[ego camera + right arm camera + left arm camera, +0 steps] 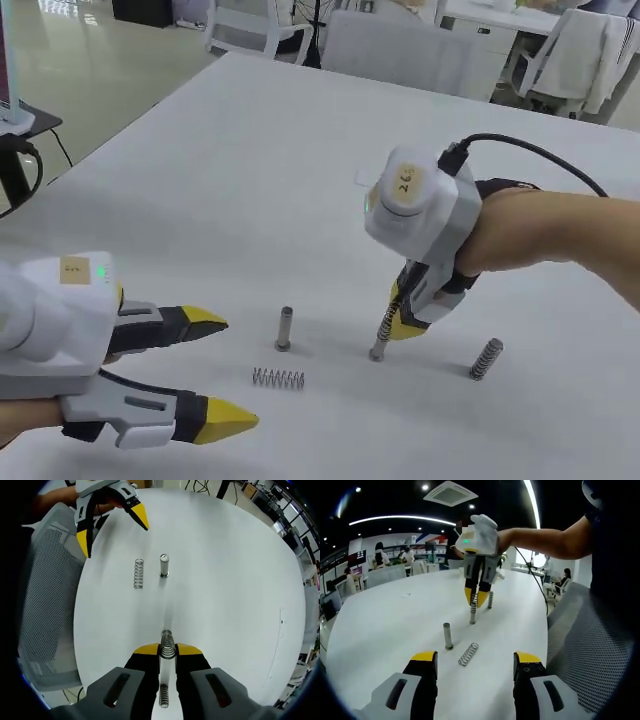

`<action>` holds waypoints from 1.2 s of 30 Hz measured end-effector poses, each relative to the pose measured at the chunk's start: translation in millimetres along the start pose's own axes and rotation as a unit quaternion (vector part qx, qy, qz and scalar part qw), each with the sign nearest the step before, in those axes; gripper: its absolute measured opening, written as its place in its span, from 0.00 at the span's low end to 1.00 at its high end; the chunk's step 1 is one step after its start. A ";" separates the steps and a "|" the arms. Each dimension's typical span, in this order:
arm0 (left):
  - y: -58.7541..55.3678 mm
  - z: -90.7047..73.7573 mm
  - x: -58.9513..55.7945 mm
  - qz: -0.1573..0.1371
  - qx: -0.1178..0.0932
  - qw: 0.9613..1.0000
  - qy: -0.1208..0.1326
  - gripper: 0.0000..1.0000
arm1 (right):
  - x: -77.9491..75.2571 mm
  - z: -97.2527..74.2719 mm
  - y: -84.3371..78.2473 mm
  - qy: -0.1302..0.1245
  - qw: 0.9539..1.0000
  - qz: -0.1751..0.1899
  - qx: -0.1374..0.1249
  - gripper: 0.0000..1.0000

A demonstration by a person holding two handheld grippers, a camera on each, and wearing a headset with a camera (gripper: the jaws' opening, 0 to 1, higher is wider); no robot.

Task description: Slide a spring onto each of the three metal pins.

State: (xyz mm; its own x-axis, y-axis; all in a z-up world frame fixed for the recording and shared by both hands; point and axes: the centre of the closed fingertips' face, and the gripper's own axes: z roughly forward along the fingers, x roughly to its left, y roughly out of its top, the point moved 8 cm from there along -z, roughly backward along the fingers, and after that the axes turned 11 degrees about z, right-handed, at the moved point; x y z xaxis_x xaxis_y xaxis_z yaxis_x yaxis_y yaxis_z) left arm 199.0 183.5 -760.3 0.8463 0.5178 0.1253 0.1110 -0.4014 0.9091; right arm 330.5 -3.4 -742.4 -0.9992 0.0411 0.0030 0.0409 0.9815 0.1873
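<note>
The right gripper (pixel 400 325) is clamped on a spring (pixel 168 647) over the middle pin (pixel 378 350), seemingly partway down. The left gripper (pixel 238 370) has its jaws apart. A loose spring (pixel 278 378) lies at six o'clock from the bare pin (pixel 285 330).

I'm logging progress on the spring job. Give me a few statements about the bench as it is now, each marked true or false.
1. The right gripper is shut on a spring at the middle pin. True.
2. The left gripper holds a spring. False: its jaws are open and empty, and the loose spring lies flat on the table.
3. A bare pin stands beside the loose spring. True.
4. No spring stands upright on the table yet. False: an upright spring stands on the far side of the right gripper, apparently already on a pin.
</note>
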 end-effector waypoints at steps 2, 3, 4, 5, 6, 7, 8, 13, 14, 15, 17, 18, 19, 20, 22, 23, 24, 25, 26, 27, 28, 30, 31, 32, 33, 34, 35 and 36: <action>-0.1 0.0 0.0 0.000 0.000 1.000 0.000 0.56 | -0.3 2.4 0.0 -0.001 1.000 0.000 0.000 0.09; -0.2 0.0 0.0 0.000 0.001 1.000 0.000 0.56 | 0.5 3.9 -0.6 0.000 1.000 0.001 0.001 0.09; -0.2 0.0 0.0 0.000 0.002 1.000 0.000 0.56 | 0.5 4.9 -0.9 0.001 1.000 0.002 0.001 0.09; -0.2 0.0 -0.1 0.000 0.002 1.000 0.000 0.56 | 0.8 6.6 -1.6 0.001 1.000 0.002 0.002 0.09; 0.0 0.0 -0.2 0.000 0.002 1.000 0.000 0.56 | 0.8 7.6 -2.1 0.002 1.000 0.002 0.002 0.09; 0.0 0.0 -0.2 0.000 0.003 1.000 0.000 0.56 | 0.7 9.0 -2.6 0.002 1.000 0.003 0.002 0.09; -0.1 0.0 -0.2 0.000 0.003 1.000 0.000 0.56 | 0.5 9.9 -2.9 0.002 1.000 0.003 0.002 0.09; 0.4 0.2 -0.5 0.000 0.004 1.000 0.000 0.55 | 1.5 15.0 -4.3 0.004 1.000 0.005 0.005 0.09; 0.3 0.2 -0.6 0.000 0.005 1.000 0.000 0.55 | 1.5 16.2 -4.5 0.004 1.000 0.005 0.005 0.09; 0.4 0.2 -0.7 0.000 0.004 1.000 0.000 0.55 | 1.8 17.1 -4.8 0.005 1.000 0.006 0.005 0.09; 0.6 0.3 -1.0 0.000 0.005 1.000 0.000 0.55 | 2.0 19.2 -5.4 0.006 1.000 0.006 0.005 0.09; 0.5 0.3 -1.1 0.000 0.006 1.000 0.000 0.55 | 2.0 20.2 -5.8 0.006 1.000 0.006 0.005 0.09; 0.5 0.2 -1.2 0.000 0.005 1.000 0.000 0.55 | 2.0 20.9 -6.0 0.006 1.000 0.007 0.006 0.09; 0.5 0.2 -1.3 0.000 0.005 1.000 0.000 0.55 | 2.1 21.5 -6.2 0.007 1.000 0.007 0.006 0.09; 0.3 0.0 -1.6 0.000 0.006 1.000 0.000 0.55 | 2.4 22.5 -6.6 0.007 1.000 0.007 0.006 0.09; 0.2 0.0 -1.8 0.000 0.006 1.000 0.000 0.55 | 2.7 23.0 -6.8 0.008 1.000 0.008 0.006 0.09; 0.1 -0.1 -1.8 -0.001 0.007 1.000 0.001 0.55 | 2.8 23.4 -7.0 0.008 1.000 0.008 0.006 0.09; 0.1 -0.1 -1.9 -0.001 0.007 1.000 0.001 0.55 | 2.7 24.4 -7.2 0.008 1.000 0.008 0.006 0.09; 0.1 -0.1 -2.0 -0.002 0.006 1.000 0.001 0.55 | 2.8 25.0 -7.4 0.009 1.000 0.009 0.006 0.09; 0.0 -0.1 -2.1 -0.002 0.007 1.000 0.001 0.55 | 3.0 25.4 -7.5 0.010 1.000 0.009 0.007 0.09; -0.3 -0.1 -2.2 -0.001 0.008 1.000 0.001 0.55 | 3.1 25.7 -7.6 0.010 1.000 0.010 0.007 0.09; -0.2 -0.1 -2.5 -0.002 0.007 1.000 0.001 0.55 | 2.6 26.6 -7.9 0.010 1.000 0.009 0.008 0.09; -0.3 -0.2 -2.5 -0.002 0.008 1.000 0.002 0.55 | 2.5 26.7 -8.1 0.010 1.000 0.010 0.009 0.10; -0.4 -0.3 -2.4 -0.002 0.008 1.000 0.002 0.55 | 2.5 27.0 -8.4 0.011 1.000 0.010 0.010 0.10; -0.5 -0.5 -2.3 -0.003 0.007 1.000 0.003 0.55 | 2.3 27.3 -8.7 0.011 1.000 0.010 0.011 0.10; -0.7 -0.6 -2.3 -0.003 0.008 1.000 0.003 0.55 | 2.2 27.7 -9.2 0.011 1.000 0.011 0.012 0.11; -0.8 -0.7 -2.3 -0.003 0.008 1.000 0.003 0.55 | 2.0 28.1 -9.6 0.010 1.000 0.011 0.012 0.12; -1.0 -0.8 -2.3 -0.003 0.007 1.000 0.003 0.55 | 1.8 28.2 -9.7 0.010 1.000 0.012 0.010 0.13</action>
State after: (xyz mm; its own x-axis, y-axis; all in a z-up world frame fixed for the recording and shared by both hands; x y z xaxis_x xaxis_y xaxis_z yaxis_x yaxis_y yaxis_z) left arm 196.5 183.4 -761.2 0.8418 0.5258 0.1218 0.1247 -0.4089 0.9040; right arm 328.4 -7.6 -772.0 -0.9978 0.0608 0.0268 0.0645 0.9840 0.1663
